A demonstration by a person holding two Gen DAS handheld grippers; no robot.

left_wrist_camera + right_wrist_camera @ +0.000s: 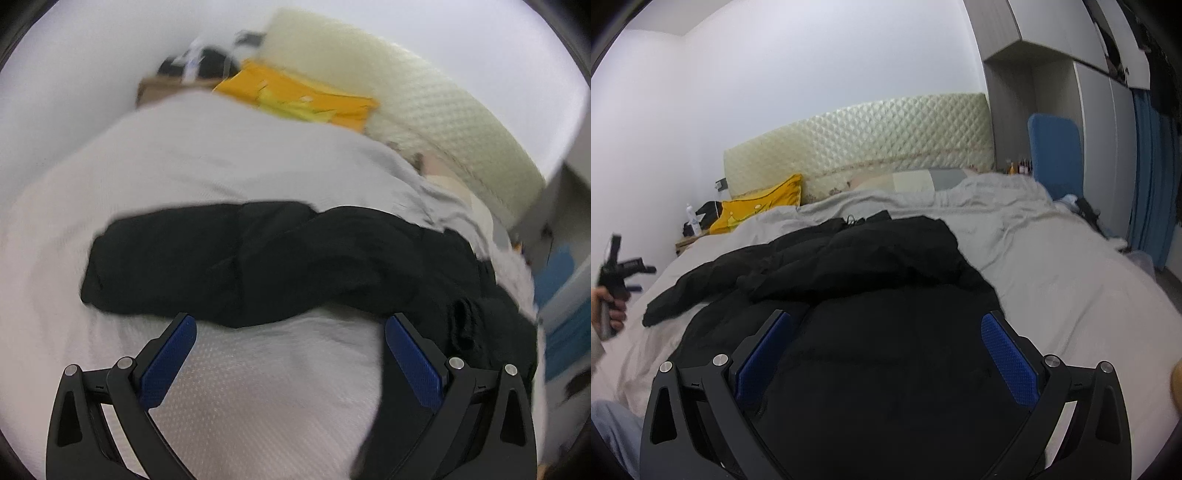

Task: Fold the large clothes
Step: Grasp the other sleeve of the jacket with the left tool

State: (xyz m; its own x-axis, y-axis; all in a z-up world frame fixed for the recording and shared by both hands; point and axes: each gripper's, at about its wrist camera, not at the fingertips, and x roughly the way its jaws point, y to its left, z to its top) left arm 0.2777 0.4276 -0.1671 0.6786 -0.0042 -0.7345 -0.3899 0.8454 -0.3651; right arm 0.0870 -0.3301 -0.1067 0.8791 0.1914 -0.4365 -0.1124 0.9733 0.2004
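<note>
The right gripper [886, 328] hangs nearest, its blue pads spread wide over the body of a black padded jacket [871, 354] and gripping nothing. The jacket lies on a bed covered by a pale grey bedspread [1052, 273], its body toward the foot of the bed. One sleeve [207, 258] lies stretched out sideways across the bedspread; above the body, dark bulk is heaped where the upper part of the jacket seems to have been turned over on itself.

The left gripper [290, 326] is likewise spread apart and empty, just short of that sleeve, over bare bedspread. In the right wrist view a hand [607, 306] at the left edge holds the left tool off to the side of the bed.

As a judgement, the fold is at an early to middle stage. The jacket is laid out and partly gathered, but the outstretched sleeve is not yet brought in over the body, the edges look uneven, and no compact rectangle shows. Tucking the sleeve, squaring the bulk and halving the body appear to be left.

A yellow pillow [757, 206] and a quilted cream headboard [864, 136] lie at the far end.
</note>
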